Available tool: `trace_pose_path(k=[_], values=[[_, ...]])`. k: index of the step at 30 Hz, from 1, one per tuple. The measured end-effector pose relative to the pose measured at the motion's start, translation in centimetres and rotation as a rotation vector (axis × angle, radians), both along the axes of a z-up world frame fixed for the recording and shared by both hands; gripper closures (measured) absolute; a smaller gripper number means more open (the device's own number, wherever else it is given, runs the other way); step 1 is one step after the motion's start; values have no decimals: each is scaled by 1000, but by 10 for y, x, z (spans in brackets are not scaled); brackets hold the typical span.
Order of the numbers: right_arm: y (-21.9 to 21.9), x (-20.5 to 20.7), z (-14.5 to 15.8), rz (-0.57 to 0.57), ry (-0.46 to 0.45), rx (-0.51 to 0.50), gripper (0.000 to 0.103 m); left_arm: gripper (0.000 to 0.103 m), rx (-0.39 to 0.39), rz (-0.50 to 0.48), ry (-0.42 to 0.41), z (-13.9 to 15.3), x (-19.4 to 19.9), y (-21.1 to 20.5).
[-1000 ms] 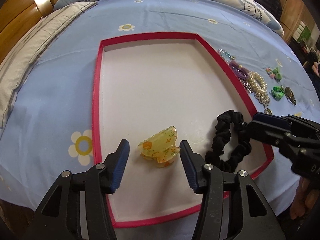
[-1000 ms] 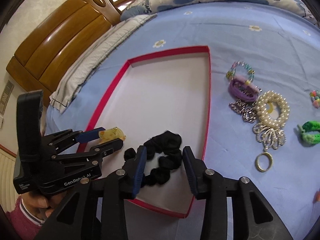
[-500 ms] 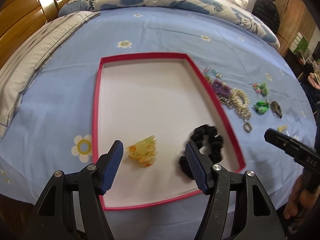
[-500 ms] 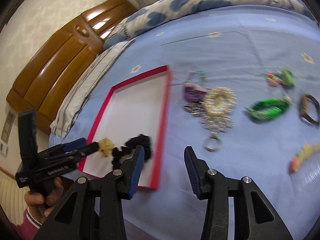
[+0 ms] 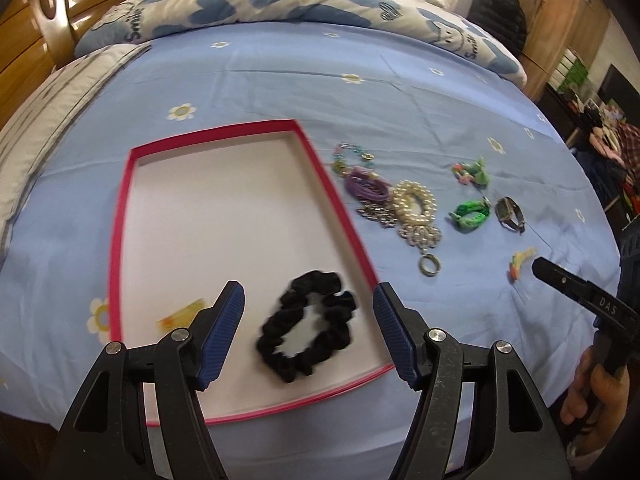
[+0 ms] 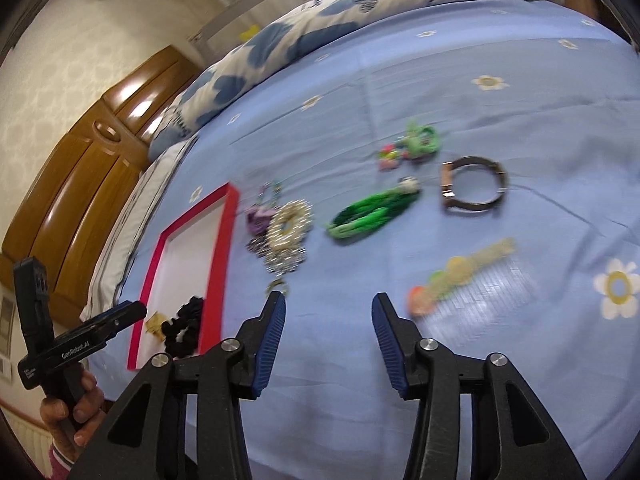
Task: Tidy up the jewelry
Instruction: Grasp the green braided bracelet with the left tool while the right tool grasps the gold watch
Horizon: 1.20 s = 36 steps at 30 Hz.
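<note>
Progress is slight: only the black scrunchie (image 5: 307, 326) and yellow hair clip (image 5: 182, 314) lie at the near end of the red-rimmed tray (image 5: 115, 240). Bracelets, pearl band (image 5: 414, 202) and watch (image 6: 472, 186) remain on the bedsheet (image 5: 280, 80) beyond the tray's right edge. Left gripper (image 5: 308, 328) and right gripper (image 6: 328, 340) hang empty, jaws apart.

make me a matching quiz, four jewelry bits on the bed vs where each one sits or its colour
Column one:
1. black scrunchie
2. pearl bracelet
3. watch
4. yellow hair clip

Column two:
A. on the sheet, far right of the pile
B. in the tray, near its left edge
C. in the tray, near its right edge
D. white beads, just outside the tray

Pairs: 1-C, 2-D, 3-A, 4-B
</note>
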State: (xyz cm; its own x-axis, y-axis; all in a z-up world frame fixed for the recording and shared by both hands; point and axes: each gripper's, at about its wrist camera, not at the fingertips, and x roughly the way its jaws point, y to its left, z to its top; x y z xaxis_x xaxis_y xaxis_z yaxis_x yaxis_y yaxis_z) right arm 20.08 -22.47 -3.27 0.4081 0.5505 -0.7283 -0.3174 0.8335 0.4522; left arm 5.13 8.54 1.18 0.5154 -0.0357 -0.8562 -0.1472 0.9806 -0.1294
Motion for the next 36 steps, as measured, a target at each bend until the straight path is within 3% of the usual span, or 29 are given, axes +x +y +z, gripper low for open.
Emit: trace_pose_path(k=[12, 20, 29, 34, 36], values=[[-47, 18, -1, -95, -7, -16, 54, 36, 4, -117, -4, 3, 31, -47], [-46, 39, 1, -84, -25, -34, 54, 36, 9, -246, -4, -1, 59, -88], [-36, 86, -9, -59, -19, -74, 58, 36, -27, -379, 54, -25, 111, -133], [-29, 109, -24, -31, 9, -96, 75, 37, -12, -425, 99, -45, 142, -153], [-28, 116, -31, -27, 21, -111, 89, 37, 11, -431, 106, -51, 152, -160]])
